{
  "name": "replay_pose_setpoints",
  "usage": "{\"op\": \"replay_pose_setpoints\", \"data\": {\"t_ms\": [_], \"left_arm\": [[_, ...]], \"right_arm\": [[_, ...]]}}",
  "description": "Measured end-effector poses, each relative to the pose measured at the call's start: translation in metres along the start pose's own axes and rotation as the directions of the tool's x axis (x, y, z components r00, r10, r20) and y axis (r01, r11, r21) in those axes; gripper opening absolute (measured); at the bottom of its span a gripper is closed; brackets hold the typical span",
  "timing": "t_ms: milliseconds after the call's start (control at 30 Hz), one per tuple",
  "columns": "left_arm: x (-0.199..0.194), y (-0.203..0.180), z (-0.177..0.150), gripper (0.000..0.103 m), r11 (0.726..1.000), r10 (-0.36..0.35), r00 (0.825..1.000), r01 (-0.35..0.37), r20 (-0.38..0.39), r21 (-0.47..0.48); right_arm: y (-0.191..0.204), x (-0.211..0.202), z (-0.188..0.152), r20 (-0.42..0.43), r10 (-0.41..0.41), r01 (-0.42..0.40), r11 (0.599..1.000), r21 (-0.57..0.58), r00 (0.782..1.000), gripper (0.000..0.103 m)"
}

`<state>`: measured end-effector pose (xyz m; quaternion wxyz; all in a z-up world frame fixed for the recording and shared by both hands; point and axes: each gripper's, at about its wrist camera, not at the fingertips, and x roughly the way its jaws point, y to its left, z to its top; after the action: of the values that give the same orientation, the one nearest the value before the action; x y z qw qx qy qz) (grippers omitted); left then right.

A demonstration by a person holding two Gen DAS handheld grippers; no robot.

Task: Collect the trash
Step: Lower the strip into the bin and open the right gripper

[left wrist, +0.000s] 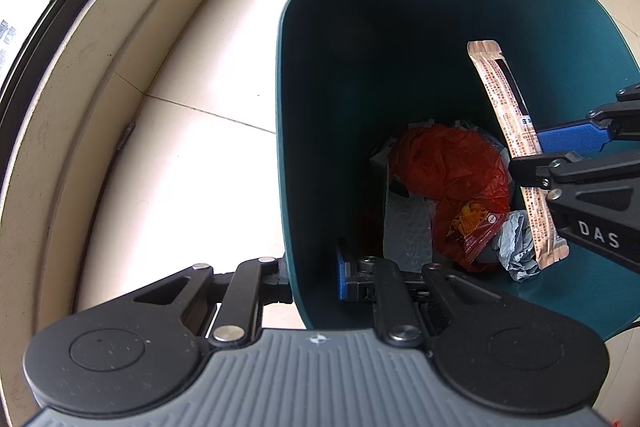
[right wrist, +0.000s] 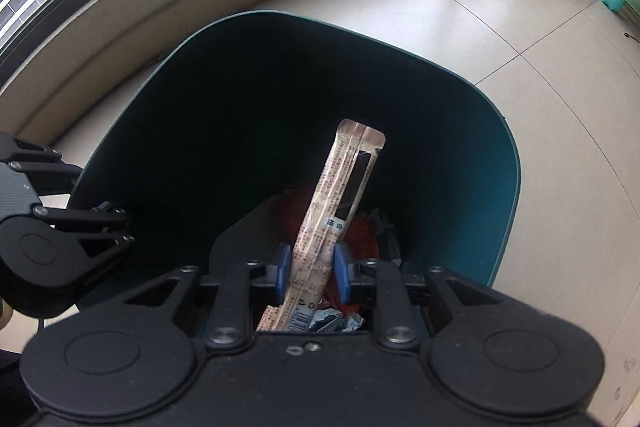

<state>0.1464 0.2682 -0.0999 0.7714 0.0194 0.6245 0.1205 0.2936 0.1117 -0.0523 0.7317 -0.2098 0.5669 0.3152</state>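
Teal plastic bin point(left wrist: 320, 75) wall sits clamped between the fingers of our left tool point(left wrist: 312, 277), one finger inside, one outside. To its right, our right tool point(right wrist: 310, 269) reaches over the opening, pinching a long wrapper point(right wrist: 340, 195) above the trash point(left wrist: 448, 163) inside.

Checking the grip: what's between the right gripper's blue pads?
The long snack wrapper, pinched between the blue pads over the bin; right wrist view shows it.
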Motion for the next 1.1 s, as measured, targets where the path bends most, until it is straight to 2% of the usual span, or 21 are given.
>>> {"op": "replay_pose_setpoints", "data": {"t_ms": [267, 333, 533, 800, 1100], "left_arm": [[0.004, 0.001, -0.003, 0.017, 1.000, 0.001, 1.000, -0.001, -0.006, 0.000], [0.004, 0.001, -0.001, 0.017, 1.000, 0.001, 1.000, -0.001, -0.007, -0.002], [0.003, 0.000, -0.001, 0.017, 1.000, -0.004, 1.000, 0.004, -0.003, 0.005], [0.000, 0.005, -0.006, 0.017, 1.000, -0.009, 1.000, 0.009, 0.016, 0.011], [-0.018, 0.008, -0.016, 0.019, 0.999, -0.030, 0.997, 0.028, 0.075, 0.035]], "right_arm": [[0.009, 0.037, 0.007, -0.103, -0.035, 0.035, 0.999, -0.001, 0.994, 0.022], [0.011, 0.041, 0.006, -0.117, -0.050, 0.049, 0.999, -0.010, 0.992, 0.023], [0.015, 0.036, 0.009, -0.119, -0.026, 0.025, 1.000, -0.010, 0.993, 0.027], [0.019, 0.001, 0.004, -0.026, 0.014, -0.013, 1.000, 0.008, 1.000, 0.032], [0.016, -0.042, -0.010, 0.076, 0.031, -0.038, 0.995, 0.091, 0.997, 0.041]]}}
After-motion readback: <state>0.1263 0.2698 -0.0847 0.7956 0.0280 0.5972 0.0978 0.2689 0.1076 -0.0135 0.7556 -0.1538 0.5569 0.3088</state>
